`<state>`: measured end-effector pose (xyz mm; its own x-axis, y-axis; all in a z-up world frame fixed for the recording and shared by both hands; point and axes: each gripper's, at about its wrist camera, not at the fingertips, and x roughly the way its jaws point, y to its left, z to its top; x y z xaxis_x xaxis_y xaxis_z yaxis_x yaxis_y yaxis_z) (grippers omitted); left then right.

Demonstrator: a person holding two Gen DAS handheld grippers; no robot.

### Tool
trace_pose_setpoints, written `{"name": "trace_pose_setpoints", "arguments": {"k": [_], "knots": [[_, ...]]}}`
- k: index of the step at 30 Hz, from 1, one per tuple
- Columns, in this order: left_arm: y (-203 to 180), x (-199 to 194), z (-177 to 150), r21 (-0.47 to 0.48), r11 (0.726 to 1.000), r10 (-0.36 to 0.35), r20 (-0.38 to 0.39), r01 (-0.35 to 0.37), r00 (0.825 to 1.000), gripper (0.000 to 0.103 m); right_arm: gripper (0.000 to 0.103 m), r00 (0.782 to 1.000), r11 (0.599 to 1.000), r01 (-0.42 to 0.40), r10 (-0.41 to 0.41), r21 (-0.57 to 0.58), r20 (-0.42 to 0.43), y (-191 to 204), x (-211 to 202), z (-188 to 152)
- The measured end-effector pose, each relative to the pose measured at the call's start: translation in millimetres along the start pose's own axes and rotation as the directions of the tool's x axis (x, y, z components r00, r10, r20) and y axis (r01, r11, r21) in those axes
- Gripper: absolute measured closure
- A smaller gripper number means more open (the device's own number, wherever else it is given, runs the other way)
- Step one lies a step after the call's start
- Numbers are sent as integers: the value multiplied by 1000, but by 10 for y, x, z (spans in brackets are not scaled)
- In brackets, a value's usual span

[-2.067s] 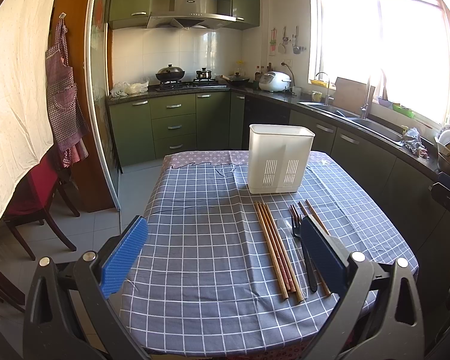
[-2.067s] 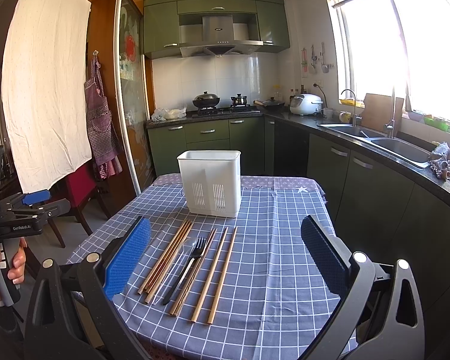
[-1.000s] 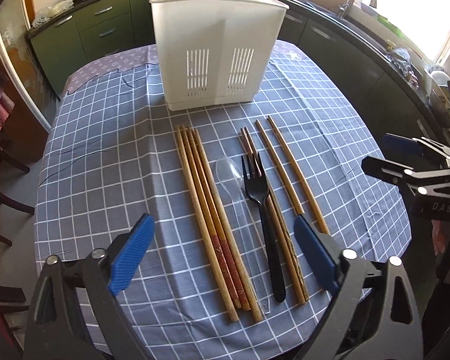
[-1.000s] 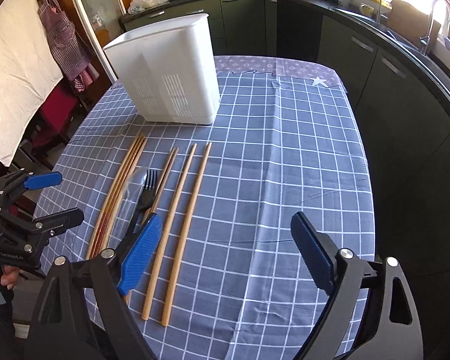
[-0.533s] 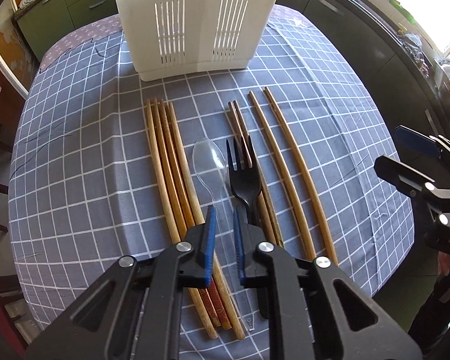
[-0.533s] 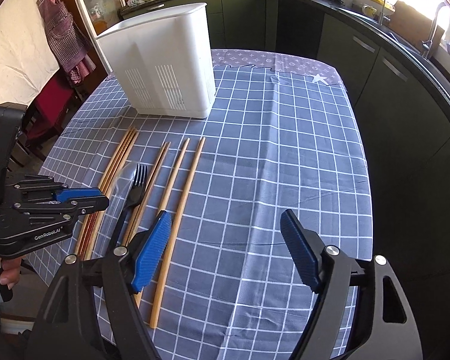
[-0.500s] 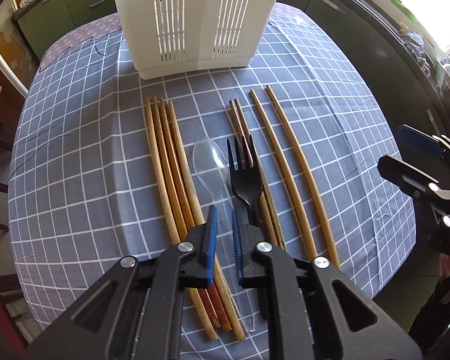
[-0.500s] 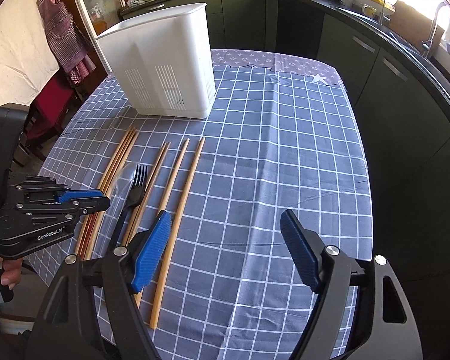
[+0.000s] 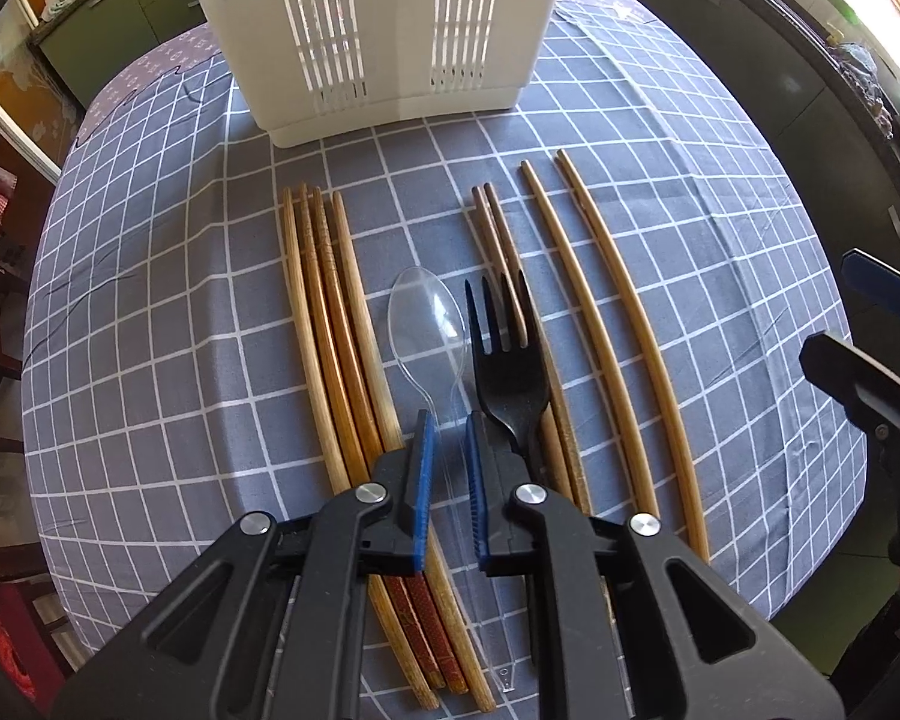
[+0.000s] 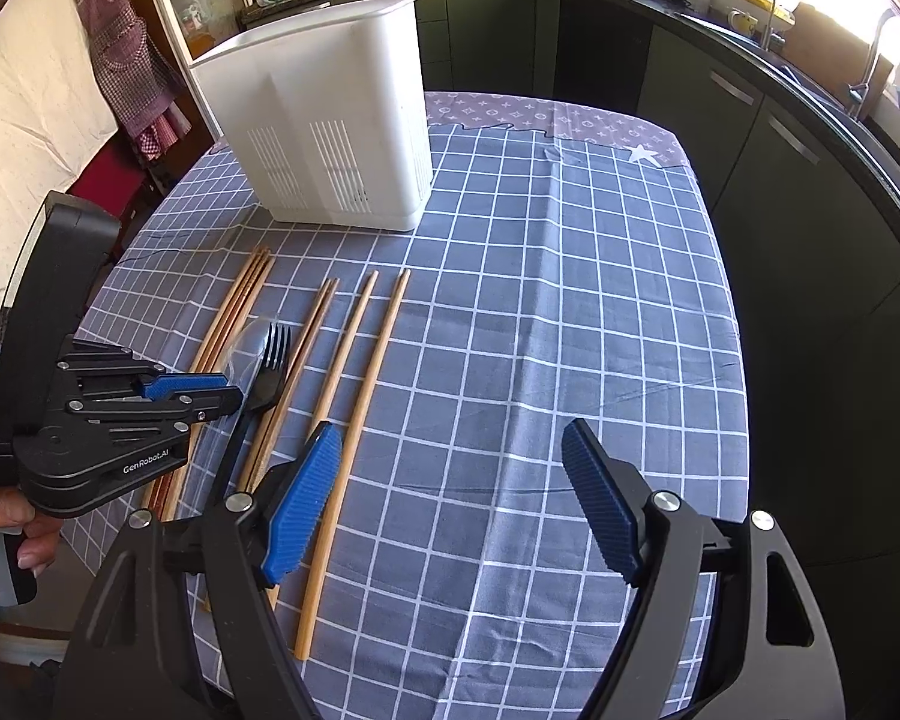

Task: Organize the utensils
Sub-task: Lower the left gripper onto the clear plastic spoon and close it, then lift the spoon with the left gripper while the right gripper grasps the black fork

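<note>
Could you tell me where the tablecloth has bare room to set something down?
Bare cloth lies right of the outermost chopstick and left of the four-chopstick bundle. It is crowded around the clear spoon and black fork.

Checked tablecloth (image 10: 570,300) under utensils, holder (image 10: 330,120)

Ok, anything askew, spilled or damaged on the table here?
Nothing stands out. Chopsticks, clear spoon and black fork lie in tidy rows before the upright white caddy; the checked cloth looks clean.

Both wrist views look down across the checked tablecloth (image 9: 150,312) toward the white caddy (image 10: 330,120), the left view nearer.
</note>
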<state>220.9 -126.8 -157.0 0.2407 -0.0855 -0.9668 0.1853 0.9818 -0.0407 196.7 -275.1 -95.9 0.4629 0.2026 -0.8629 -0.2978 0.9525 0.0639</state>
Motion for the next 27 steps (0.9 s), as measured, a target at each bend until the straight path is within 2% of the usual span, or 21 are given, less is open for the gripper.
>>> {"name": "trace_pose_setpoints", "arguments": {"k": [7,12,17,21,22,24,27], "knots": [[115,-45,74,-46,998,-47,37,48,998,94,28,1000,1000,18,-18,-8,-15,-1,10,-8],[179,-325,63,-51,996,-67,134,74,989,94,30,997,999,-49,49,2,-59,75,44,8],[246,-575,-59,-46,997,-51,216,63,975,95,46,982,991,-133,129,-16,-140,375,180,47],[366,-735,-185,-45,997,-54,253,68,966,95,60,955,978,-208,203,0,-216,631,340,88],[401,-776,-216,-45,997,-54,262,68,964,95,63,950,976,-216,212,7,-230,685,379,99],[482,-871,-291,-42,997,-56,277,71,959,95,75,941,975,-222,220,20,-259,777,457,128],[565,-939,-334,-43,996,-57,297,73,953,95,81,934,975,-218,219,36,-282,876,531,177]]}}
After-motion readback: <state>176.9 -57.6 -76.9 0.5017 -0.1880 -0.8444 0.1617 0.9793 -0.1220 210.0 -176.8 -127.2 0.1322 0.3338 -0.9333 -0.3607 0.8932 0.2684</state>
